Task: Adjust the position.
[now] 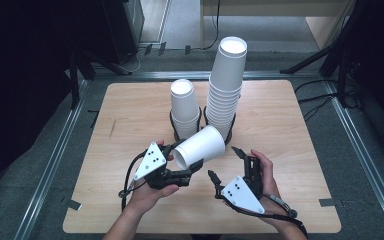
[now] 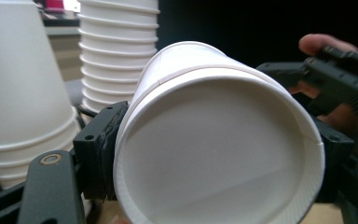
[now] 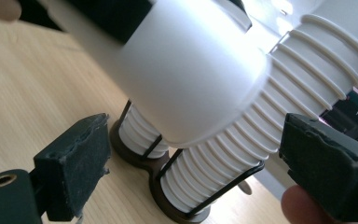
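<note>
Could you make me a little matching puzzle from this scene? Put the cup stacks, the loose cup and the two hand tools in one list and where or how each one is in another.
Things:
1. tall stack
2. short stack
3. single cup
4. right gripper

States:
A. tipped on its side, clamped at the rim by the left gripper
B. jaws apart, nothing between them
C. in the left wire holder
D. in the right wire holder, reaching highest

Pairs: 1-D, 2-C, 3-A, 4-B
</note>
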Tool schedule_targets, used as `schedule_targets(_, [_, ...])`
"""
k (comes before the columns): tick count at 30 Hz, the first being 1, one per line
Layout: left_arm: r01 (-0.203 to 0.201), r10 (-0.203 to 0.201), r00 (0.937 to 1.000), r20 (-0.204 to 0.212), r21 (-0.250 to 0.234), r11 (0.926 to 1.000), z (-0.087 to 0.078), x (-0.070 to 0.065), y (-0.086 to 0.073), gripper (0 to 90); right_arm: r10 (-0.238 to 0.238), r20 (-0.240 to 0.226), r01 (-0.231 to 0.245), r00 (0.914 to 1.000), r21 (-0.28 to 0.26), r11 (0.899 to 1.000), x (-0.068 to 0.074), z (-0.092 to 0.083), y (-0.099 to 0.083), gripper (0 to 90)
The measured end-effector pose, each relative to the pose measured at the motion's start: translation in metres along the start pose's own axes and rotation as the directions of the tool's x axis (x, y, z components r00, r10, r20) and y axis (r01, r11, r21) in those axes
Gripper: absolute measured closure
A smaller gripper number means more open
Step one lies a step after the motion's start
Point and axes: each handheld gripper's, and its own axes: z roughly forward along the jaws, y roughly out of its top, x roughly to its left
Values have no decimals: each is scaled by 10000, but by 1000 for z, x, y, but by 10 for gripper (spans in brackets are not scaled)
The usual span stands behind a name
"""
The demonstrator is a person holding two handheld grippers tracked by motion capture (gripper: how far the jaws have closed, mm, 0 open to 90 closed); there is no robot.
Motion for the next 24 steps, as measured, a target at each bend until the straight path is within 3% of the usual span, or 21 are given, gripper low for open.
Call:
schedule_targets(6, [3,-2,10000,37,-315,9995,1,0,-3,222,1225,140,-1222,9924,-173,9923,-12,-2,2,90])
schedule_targets(12, [254,-230,9989,402,-599,9979,1,1,-5,222,2412,-199,-2417,9703,-305,9699,-21,-4,3,145])
schedule_targets(18, [640,-600,9964,598,-669,9957,-1,5,-5,223,2898,-209,-2905,9568,-474,9557,-26,-6,4,139])
schedule_targets(21, [763,-725,9953,646,-589,9953,-1,6,-6,223,3252,-238,-3260,9454,-556,9437,-27,-7,4,135])
schedule_targets(24, [703,-690,9974,228,-600,9957,0,6,-8,225,3487,-140,-3489,9371,-568,9355,-27,-8,5,135])
